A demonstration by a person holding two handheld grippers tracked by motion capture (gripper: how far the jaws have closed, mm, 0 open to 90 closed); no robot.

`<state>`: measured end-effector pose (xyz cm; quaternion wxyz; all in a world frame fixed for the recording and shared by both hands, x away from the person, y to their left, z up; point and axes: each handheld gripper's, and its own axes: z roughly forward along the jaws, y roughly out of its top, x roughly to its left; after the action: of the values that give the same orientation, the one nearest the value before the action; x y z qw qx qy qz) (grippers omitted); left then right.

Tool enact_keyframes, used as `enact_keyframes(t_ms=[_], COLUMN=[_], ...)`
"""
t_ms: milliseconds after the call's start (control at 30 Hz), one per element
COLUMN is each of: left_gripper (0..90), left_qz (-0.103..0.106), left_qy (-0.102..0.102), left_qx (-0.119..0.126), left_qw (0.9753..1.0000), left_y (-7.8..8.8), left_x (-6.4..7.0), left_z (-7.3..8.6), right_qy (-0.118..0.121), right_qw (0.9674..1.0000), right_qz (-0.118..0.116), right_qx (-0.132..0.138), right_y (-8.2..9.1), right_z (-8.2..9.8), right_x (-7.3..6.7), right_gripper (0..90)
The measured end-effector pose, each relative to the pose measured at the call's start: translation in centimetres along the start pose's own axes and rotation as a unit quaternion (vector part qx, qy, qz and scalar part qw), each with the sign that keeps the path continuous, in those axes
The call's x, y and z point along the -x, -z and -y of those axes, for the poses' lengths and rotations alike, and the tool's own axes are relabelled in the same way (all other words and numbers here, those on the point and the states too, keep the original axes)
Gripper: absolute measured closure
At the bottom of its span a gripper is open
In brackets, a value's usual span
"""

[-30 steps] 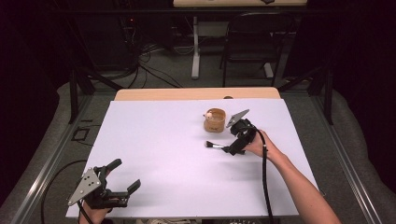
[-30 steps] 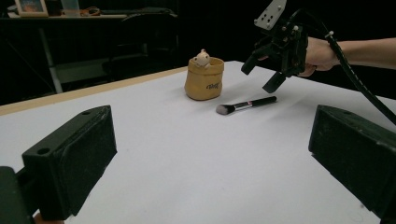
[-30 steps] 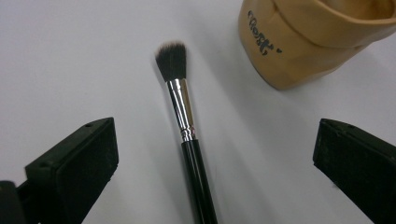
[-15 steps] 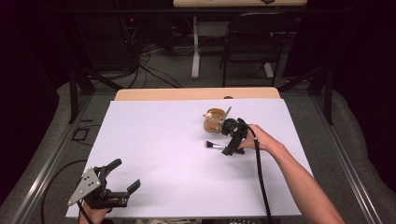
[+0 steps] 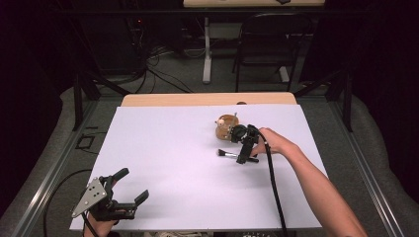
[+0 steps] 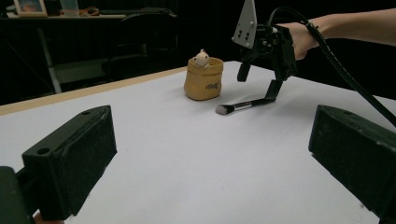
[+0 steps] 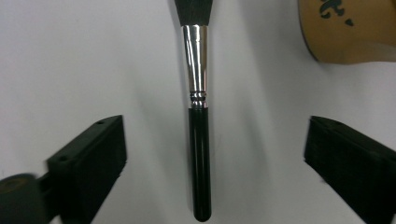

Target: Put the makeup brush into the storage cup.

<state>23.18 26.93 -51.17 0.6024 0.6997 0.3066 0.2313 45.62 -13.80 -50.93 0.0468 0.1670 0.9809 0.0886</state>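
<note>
Brush (image 7: 200,140): black handle, silver ferrule, dark bristles, flat on table; right gripper (image 7: 215,163) fingers wide, closing around it.

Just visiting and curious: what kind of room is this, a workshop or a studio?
Probably a lab or recording studio: a white-covered table ringed by dark curtains, loose black cables on the grey floor, a black folding chair, and hand-held black tongs over a black-handled makeup brush.
</note>
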Motion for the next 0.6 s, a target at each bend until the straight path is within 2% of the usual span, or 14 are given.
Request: enact_keyframes(t_ms=[100, 200, 233, 267, 433, 600], left_gripper=[0.7, 0.8, 0.8, 0.8, 0.8, 0.8], left_qz=[0.000, 0.000, 0.000, 0.001, 0.000, 0.000], left_qy=[0.000, 0.000, 0.000, 0.000, -0.001, 0.000], left_qx=[0.000, 0.000, 0.000, 0.000, 0.000, 0.000], left_qw=[1.0000, 1.0000, 1.0000, 1.0000, 1.0000, 1.0000], left_y=[0.01, 0.03, 0.03, 0.04, 0.08, 0.07], left_x=[0.01, 0.00, 0.00, 0.00, 0.00, 0.03], left_z=[0.00, 0.00, 0.00, 0.00, -0.01, -0.02], right_qy=[0.009, 0.010, 0.010, 0.016, 0.012, 0.006], right_qw=[0.9999, 0.9998, 0.9998, 0.9998, 0.9999, 0.9999], right_qz=[0.002, 0.000, 0.000, 0.000, -0.008, -0.008], right_qx=[-0.010, -0.015, -0.015, -0.014, -0.006, 0.008], right_y=[-0.17, -0.36, -0.36, -0.42, -0.38, -0.80], right_z=[-0.32, -0.56, -0.56, -0.67, -0.58, -0.26], right_x=[-0.10, -0.22, -0.22, -0.21, -0.24, -0.31], right_gripper=[30.5, 43.7, 43.7, 47.8, 55.8, 59.1])
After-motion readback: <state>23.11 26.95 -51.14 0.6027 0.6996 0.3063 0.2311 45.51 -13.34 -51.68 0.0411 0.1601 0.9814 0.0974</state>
